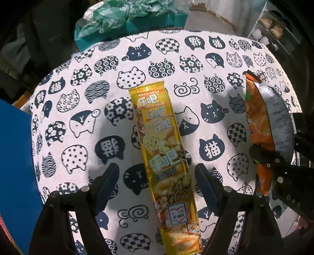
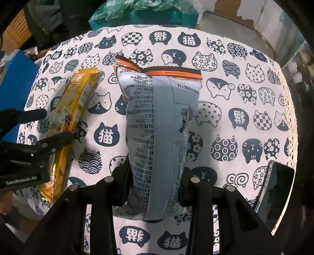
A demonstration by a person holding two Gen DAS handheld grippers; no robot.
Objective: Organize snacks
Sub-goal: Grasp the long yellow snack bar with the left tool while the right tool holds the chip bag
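Left tool [image 1: 157, 186] of mine hangs over the worktop [image 1: 82, 109] with its two fingers spread wide, one on each side of the long yellow snack pack [image 1: 162, 157], and I cannot tell if they touch it. At the far left of this view a blue box [image 1: 15, 157] stands just beside the worktop edge, so room on that side is small. The yellow snack pack lies flat near the middle of the cat-pattern cloth, with free cloth on both sides of it. To the right, my right tool [image 2: 155, 188] is pressed onto the grey and orange snack bag [image 2: 159, 125] and pinches its lower part; the bag is lifted and stands out forward from the fingers. More to the right the cloth is open until a dark flat object [image 2: 274, 188] near the right edge, maybe a phone, I cannot tell. Behind the far edge of the worktop is a teal box [image 2: 145, 17] with green crumpled plastic. I count two snacks: one yellow pack, one grey and orange bag.
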